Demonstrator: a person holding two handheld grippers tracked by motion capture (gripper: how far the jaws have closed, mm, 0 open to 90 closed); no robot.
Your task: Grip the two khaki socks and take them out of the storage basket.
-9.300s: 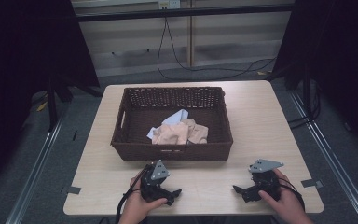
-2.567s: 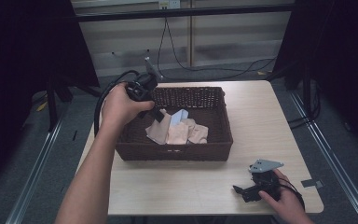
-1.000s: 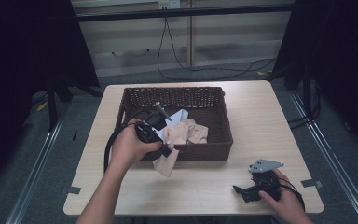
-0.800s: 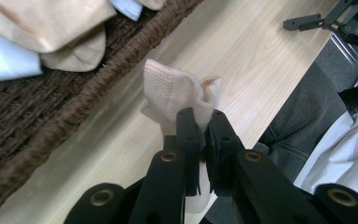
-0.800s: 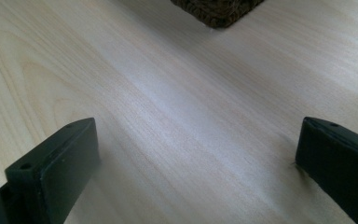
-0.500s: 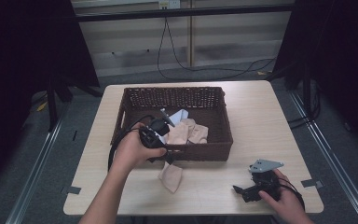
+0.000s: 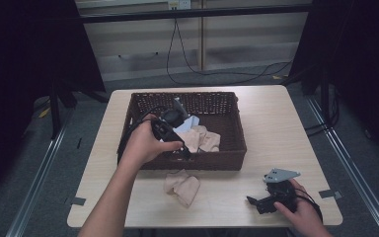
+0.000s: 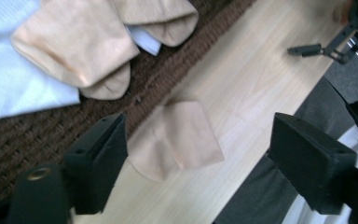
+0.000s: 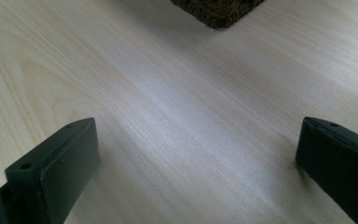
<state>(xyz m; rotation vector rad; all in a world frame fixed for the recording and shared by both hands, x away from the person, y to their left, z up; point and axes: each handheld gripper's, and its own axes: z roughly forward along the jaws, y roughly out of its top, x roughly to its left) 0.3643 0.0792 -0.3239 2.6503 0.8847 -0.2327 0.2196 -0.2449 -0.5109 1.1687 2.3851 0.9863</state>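
Left tongs point(image 7: 180, 148): jaws apart, empty, held over the near wall of the wicker basket point(image 7: 232, 128). Beige sock point(image 7: 182, 186): flat on the counter point(image 7: 256, 108), just near of the basket, below those tongs. Right tongs point(image 7: 256, 202): jaws apart, empty, resting on the counter's near right.

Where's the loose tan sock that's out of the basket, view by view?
High view: the tan sock lies on the table, just in front of the basket's near wall.
Left gripper view: it lies at centre, between the open jaws of the left claw, on the wood.
Right gripper view: out of frame.
Shared landmark: the brown wicker basket.
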